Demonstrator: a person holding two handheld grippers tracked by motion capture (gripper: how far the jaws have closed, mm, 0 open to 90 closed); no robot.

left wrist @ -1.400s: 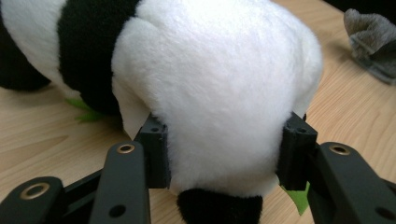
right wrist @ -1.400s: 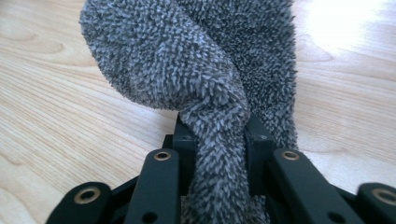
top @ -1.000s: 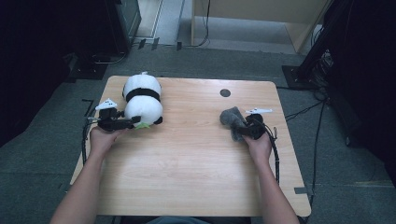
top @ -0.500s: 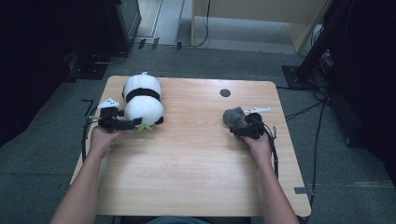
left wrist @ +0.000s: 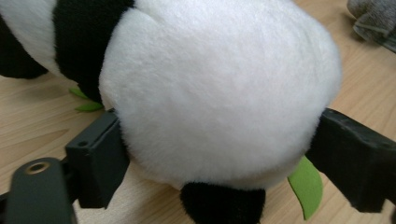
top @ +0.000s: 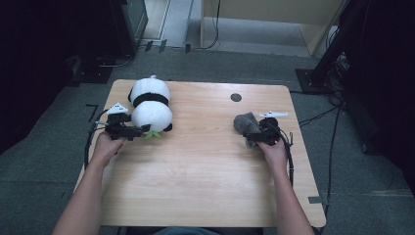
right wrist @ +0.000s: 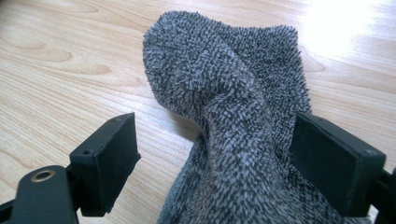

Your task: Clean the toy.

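white-and-black panda (top: 149, 105) left of grey cloth (top: 244, 121); left tongs (top: 142, 130) opening wide around panda, right tongs (top: 250, 138) opening, cloth between.

Two black grippers are seen. The left gripper (top: 142, 130) and the right gripper (top: 250, 138) each have blocky black jaws, a round metal ring near a jaw, a grey three-cornered plate on top and a black cable.

The plush panda (left wrist: 219, 88) is running off the left gripper view's top and left edges, its bulk hiding the tabletop (left wrist: 28, 126) behind it.

The grey cloth (right wrist: 243, 140) is running off the right gripper view's bottom edge.
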